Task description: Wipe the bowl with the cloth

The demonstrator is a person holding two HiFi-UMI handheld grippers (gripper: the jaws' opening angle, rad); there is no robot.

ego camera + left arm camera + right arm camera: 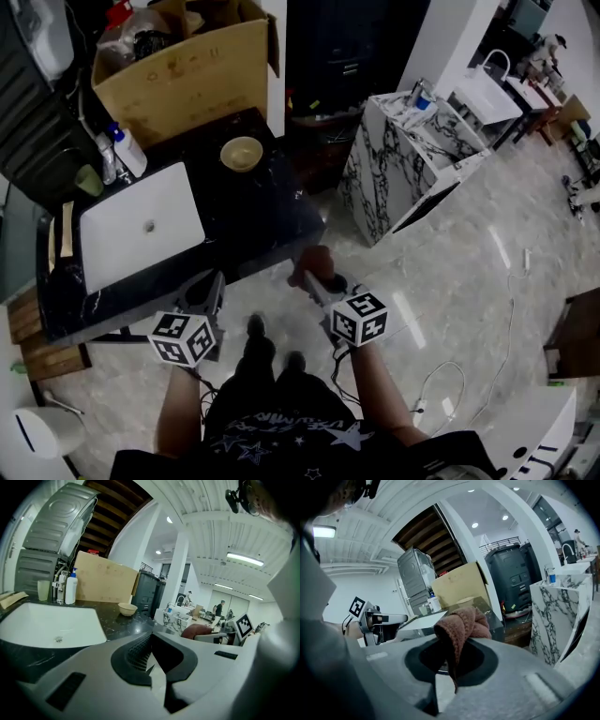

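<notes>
Right hand-held gripper (317, 281) is clenching the cloth (315, 264); bowl (242, 154) is sitting at its 11 o'clock, 1 o'clock from the clenched, empty left hand-held gripper (210, 284).

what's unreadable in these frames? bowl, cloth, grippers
- Bowl inside: too small in the head view, side-on in the left gripper view, so clean or dirty is unclear.
- Same thing in the right gripper view: mostly hidden behind the cloth.
- Right gripper tips: covered by that fabric in the head view.
- Cardboard box contents: dark and cut by the head view's top edge.
</notes>
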